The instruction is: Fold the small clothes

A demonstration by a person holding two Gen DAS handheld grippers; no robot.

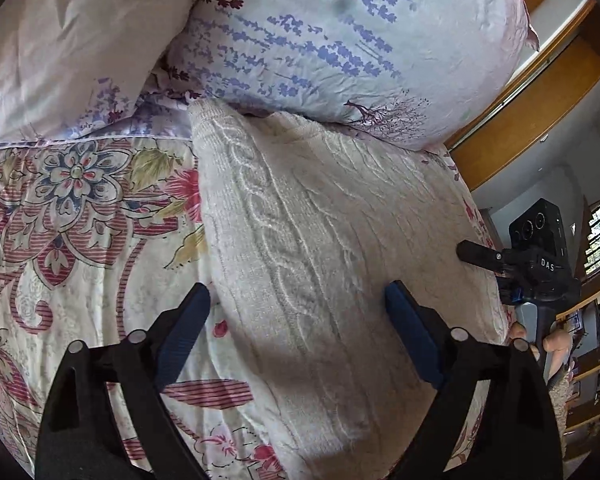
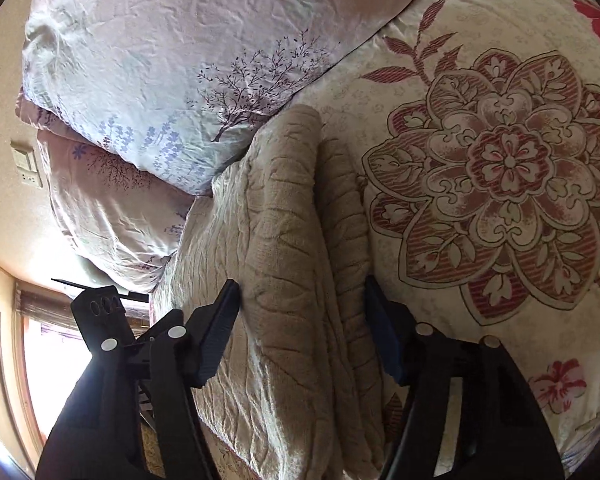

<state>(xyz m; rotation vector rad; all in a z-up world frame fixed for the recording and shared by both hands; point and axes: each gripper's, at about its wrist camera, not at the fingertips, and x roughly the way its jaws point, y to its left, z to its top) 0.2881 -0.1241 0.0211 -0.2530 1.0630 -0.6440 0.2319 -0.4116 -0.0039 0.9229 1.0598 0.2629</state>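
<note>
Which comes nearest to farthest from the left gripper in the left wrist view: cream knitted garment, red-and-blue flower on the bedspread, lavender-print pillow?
From the left gripper:
1. Cream knitted garment, lying right between and beneath the open fingers.
2. Red-and-blue flower on the bedspread, upper left.
3. Lavender-print pillow, at the top, behind the garment's far end.

Cream knit garment [image 1: 320,240] — folded, on bedspread [image 1: 80,220]

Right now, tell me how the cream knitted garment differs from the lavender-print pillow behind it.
The cream knitted garment is thick, cable-textured and plain; the lavender-print pillow is smooth, crinkled and printed with purple sprigs. The garment lies flat and folded lengthwise; the pillow is puffed up, its edge overlapping the garment's far end. Both rest on the floral bedspread.
</note>
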